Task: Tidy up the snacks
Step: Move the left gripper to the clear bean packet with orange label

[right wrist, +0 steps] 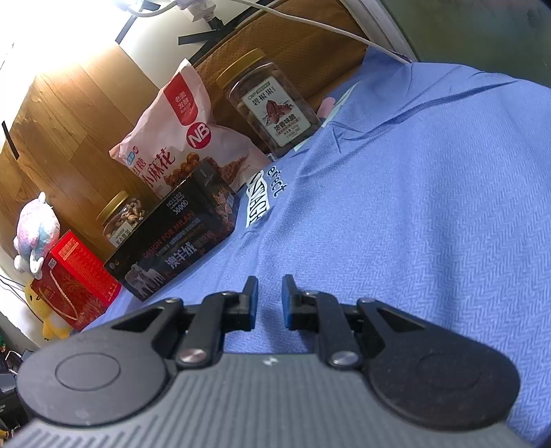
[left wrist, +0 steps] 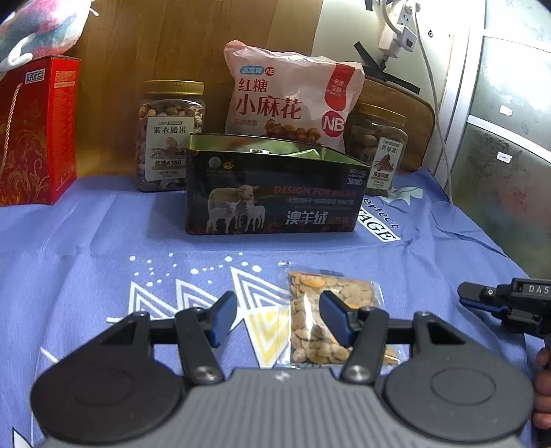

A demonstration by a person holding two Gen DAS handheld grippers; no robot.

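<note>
A clear packet of seeds (left wrist: pixel 310 320) lies flat on the blue cloth (left wrist: pixel 103 241). My left gripper (left wrist: pixel 279 318) is open just above it, its right finger (left wrist: pixel 335 318) over the packet, its left finger beside it. Behind stands an open dark tin box (left wrist: pixel 272 196) with sheep printed on it and green packets inside; it also shows in the right wrist view (right wrist: pixel 179 244). My right gripper (right wrist: pixel 269 299) hangs over bare cloth, jaws a narrow gap apart and empty; it shows at the left wrist view's right edge (left wrist: pixel 482 296).
Along the wooden back wall stand a red gift box (left wrist: pixel 34 131), a nut jar (left wrist: pixel 168 134), a pink snack bag (left wrist: pixel 289 100) and a second jar (left wrist: pixel 378 144). A plush toy (left wrist: pixel 41 24) sits on the red box. Cables hang at the back right.
</note>
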